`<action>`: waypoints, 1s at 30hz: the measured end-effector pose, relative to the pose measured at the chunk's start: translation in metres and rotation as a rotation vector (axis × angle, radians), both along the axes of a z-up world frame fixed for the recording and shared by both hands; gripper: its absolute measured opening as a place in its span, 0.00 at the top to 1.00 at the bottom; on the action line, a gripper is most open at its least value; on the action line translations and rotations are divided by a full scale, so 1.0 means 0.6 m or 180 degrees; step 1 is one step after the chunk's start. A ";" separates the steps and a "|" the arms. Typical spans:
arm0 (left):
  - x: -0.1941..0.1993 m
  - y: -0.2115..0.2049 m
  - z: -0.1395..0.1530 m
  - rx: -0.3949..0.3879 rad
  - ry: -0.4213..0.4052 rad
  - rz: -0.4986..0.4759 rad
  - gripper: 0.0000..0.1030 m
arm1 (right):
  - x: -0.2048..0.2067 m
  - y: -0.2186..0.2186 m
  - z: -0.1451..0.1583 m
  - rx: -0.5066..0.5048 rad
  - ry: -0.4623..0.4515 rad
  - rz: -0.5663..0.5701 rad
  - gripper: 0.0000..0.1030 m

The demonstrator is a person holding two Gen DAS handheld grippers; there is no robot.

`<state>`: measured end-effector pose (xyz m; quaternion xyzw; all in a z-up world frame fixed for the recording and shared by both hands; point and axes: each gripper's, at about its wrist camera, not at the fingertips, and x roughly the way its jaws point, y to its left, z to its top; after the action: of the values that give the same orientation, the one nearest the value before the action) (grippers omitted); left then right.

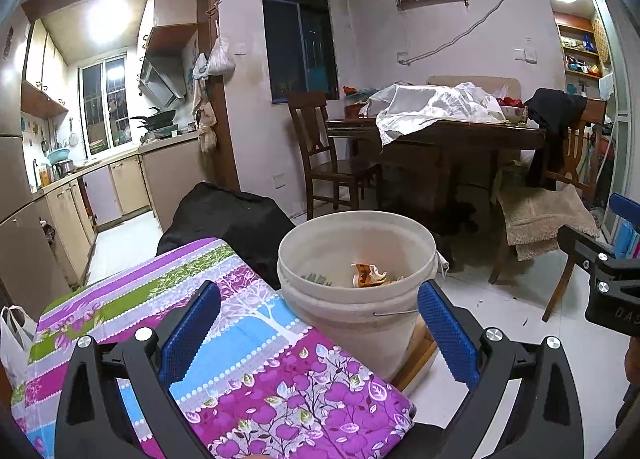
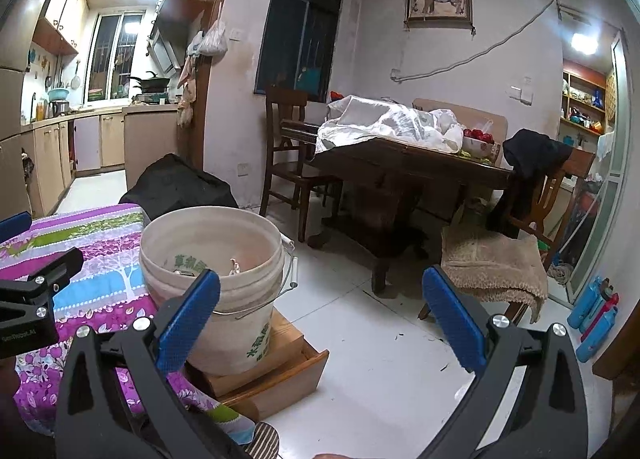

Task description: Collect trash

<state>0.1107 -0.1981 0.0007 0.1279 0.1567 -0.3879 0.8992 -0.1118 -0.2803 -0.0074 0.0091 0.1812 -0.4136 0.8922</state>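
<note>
I see the white bucket (image 1: 356, 291) on a wooden box (image 2: 280, 371), touching the flowered cloth's (image 1: 248, 359) edge; orange-white scraps (image 1: 370, 275) lie inside. My left gripper (image 1: 320, 333) and right gripper (image 2: 320, 323) both spread apart, holding nothing.

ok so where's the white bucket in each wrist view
Left wrist view: the white bucket sits at centre, just beyond the open left gripper, with scraps inside.
Right wrist view: the bucket is left of centre, standing on a wooden box, partly behind the right gripper's left finger.
Shared landmark: the purple floral cloth beside the bucket.
</note>
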 end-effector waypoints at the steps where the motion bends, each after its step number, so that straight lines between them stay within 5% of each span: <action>1: 0.004 -0.002 -0.001 -0.0002 0.0010 0.0002 0.05 | 0.002 -0.002 0.001 0.0001 0.0002 -0.0003 0.05; 30: -0.026 0.056 0.005 -0.0238 0.0062 0.0031 0.05 | 0.003 0.039 0.012 -0.0072 0.0013 0.0124 0.05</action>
<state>0.0954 -0.1643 0.0039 0.0896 0.1514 -0.3904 0.9037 -0.1102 -0.2570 0.0000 -0.0053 0.1786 -0.3982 0.8997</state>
